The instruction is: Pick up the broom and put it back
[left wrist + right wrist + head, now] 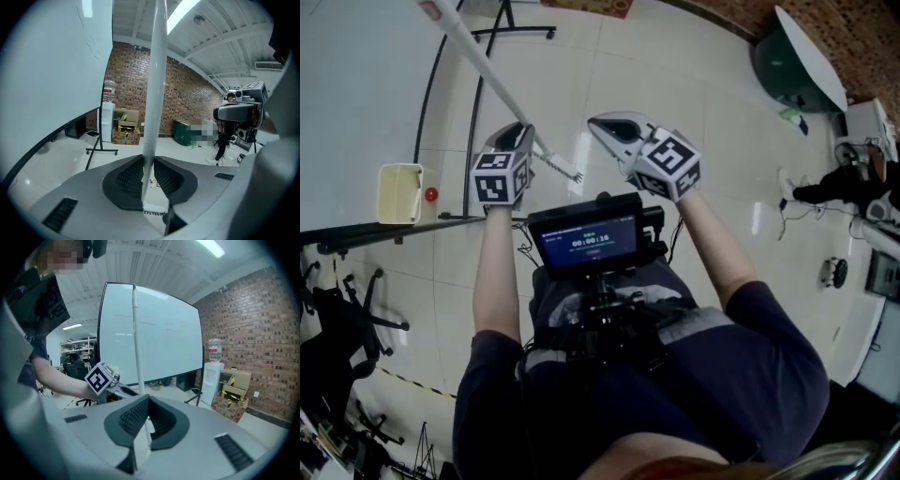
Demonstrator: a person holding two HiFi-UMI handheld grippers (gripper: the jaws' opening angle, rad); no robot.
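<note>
L gripper [147,171] clamped on broom handle [478,56]; R gripper [147,420] closed, empty.
Handle slants up-left past me in head view and stands upright betw. my L pads [129,178], which pinch it only part-closed. R jaws are together on nothing, near the handle's lower end but apart from it.

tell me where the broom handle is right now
In the head view the broom handle slants from the upper left down into the left hand-held gripper, which grips it, with the right hand-held gripper close beside.

Pale tile floor [675,84] carries a wheeled whiteboard stand [101,150] and boxes [125,126].
</note>
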